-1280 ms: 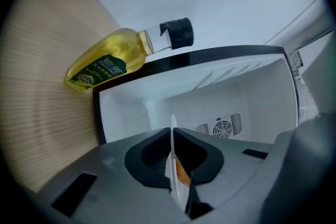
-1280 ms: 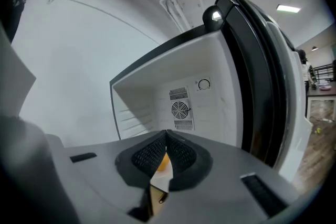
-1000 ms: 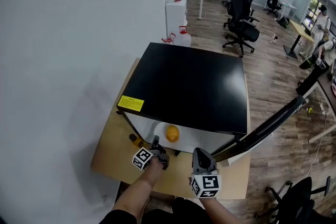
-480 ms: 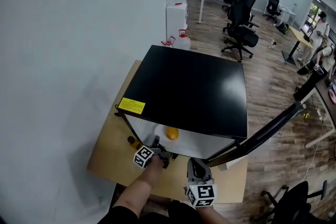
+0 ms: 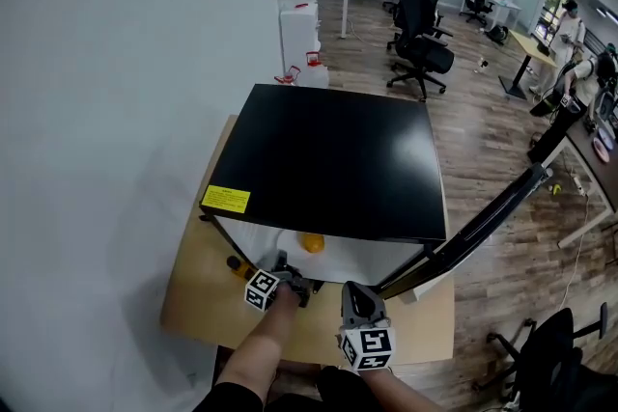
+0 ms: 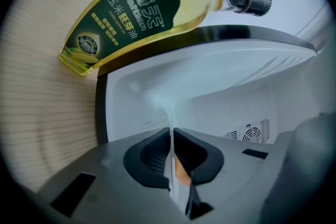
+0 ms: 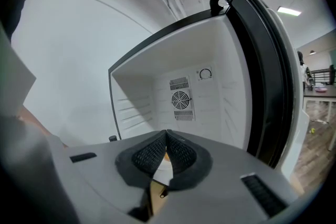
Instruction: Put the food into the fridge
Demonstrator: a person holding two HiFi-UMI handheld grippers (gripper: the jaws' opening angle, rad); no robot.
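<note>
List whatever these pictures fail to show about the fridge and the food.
- Fridge interior: in the head view its black top covers all but the front strip.
- Orange: in the head view the back of it sits under that top; in the left gripper view only a sliver shows behind the left gripper.
- Bottle: in the head view it is too small for its label to be read.
- Door: in the head view it is seen edge-on, so its outer face is hidden.
</note>
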